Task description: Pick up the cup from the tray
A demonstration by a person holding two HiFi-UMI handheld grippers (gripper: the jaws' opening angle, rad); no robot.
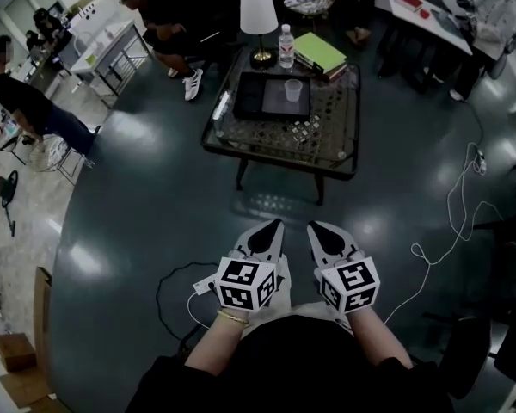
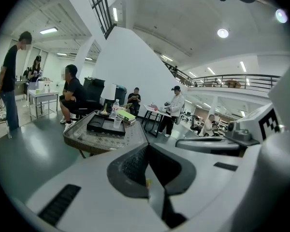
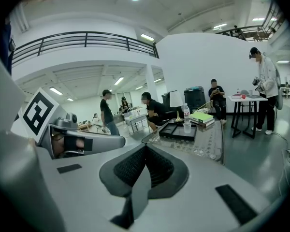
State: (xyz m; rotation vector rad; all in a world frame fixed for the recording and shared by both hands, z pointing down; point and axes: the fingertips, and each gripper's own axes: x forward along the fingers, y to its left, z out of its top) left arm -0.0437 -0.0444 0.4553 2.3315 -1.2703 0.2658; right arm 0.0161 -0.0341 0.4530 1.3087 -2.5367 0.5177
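A clear plastic cup [image 1: 293, 89] stands upright on a black tray [image 1: 271, 95] on a low glass table [image 1: 284, 136], well ahead of me. The same cup [image 2: 117, 122] shows small in the left gripper view, and the cup [image 3: 187, 126] on the tray [image 3: 176, 130] in the right gripper view. My left gripper [image 1: 273, 229] and right gripper [image 1: 316, 229] hang side by side over the dark floor, far short of the table. Both are shut with nothing between their jaws.
On the table stand a white lamp [image 1: 259, 24], a water bottle [image 1: 285, 46] and stacked books [image 1: 318, 54]. Several people sit or stand at the back and left. A white cable [image 1: 451, 222] lies on the floor at right, a black cable [image 1: 168, 286] near my left.
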